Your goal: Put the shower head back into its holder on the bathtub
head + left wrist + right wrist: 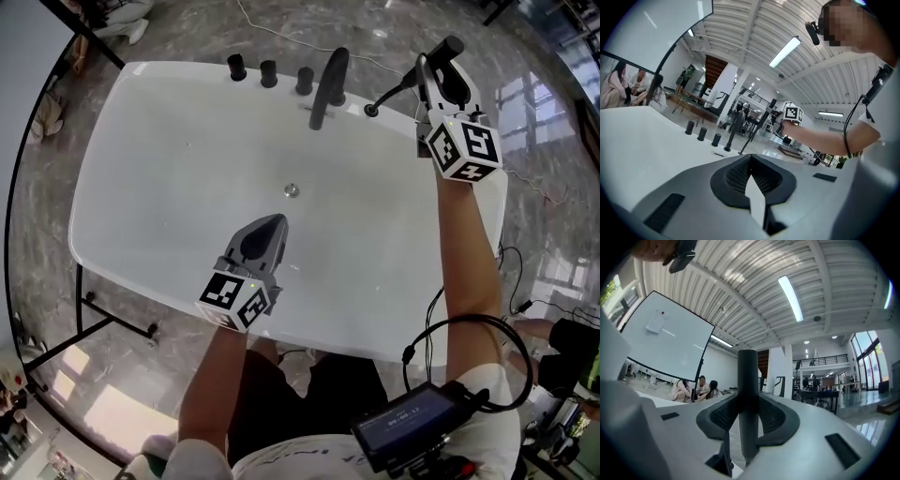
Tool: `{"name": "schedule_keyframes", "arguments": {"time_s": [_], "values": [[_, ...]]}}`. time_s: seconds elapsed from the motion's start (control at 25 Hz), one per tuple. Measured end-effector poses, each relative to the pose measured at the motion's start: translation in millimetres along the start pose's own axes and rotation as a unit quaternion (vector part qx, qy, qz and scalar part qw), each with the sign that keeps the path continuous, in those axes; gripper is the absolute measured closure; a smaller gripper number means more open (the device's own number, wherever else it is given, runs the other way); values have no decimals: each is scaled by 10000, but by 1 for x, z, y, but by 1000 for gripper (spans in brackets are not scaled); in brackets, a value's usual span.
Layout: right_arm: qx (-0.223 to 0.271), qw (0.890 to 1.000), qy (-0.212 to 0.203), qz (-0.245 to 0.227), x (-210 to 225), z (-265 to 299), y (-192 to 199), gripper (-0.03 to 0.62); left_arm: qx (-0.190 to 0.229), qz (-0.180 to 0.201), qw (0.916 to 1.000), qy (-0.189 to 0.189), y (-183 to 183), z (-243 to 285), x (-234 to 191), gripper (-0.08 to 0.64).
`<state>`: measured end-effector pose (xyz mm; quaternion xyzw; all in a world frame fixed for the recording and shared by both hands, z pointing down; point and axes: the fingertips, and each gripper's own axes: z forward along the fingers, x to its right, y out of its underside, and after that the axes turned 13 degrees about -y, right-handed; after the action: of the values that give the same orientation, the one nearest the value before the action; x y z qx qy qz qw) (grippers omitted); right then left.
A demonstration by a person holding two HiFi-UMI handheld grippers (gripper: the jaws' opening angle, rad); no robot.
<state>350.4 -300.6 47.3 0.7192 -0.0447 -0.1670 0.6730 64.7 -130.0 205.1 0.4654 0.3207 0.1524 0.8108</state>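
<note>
Left gripper closed, right gripper clamped

in the head view the right gripper and its marker cube cover the lower part of the shower head; only its dark top end shows, and where the hose joins it is hidden. the holder is too small to tell its shape. the right forearm hides a stretch of the bathtub rim, and the tub covers most of its black stand. the torso is cut off by the bottom edge. in the right gripper view the shower head's lower end sinks out of sight below the jaws. in the left gripper view the right gripper is far off, too small to read its grip.
</note>
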Motion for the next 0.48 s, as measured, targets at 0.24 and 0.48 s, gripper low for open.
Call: {"name": "schedule_keyframes", "arguments": {"time_s": [0.24, 0.48], "values": [[-203, 9985, 71, 500, 11, 16, 70, 457, -192, -12, 9998, -14, 32, 11, -12, 546], [-413, 9948, 278, 886, 25, 25, 132, 457, -348, -143, 9993, -20, 55, 16, -26, 546]]}}
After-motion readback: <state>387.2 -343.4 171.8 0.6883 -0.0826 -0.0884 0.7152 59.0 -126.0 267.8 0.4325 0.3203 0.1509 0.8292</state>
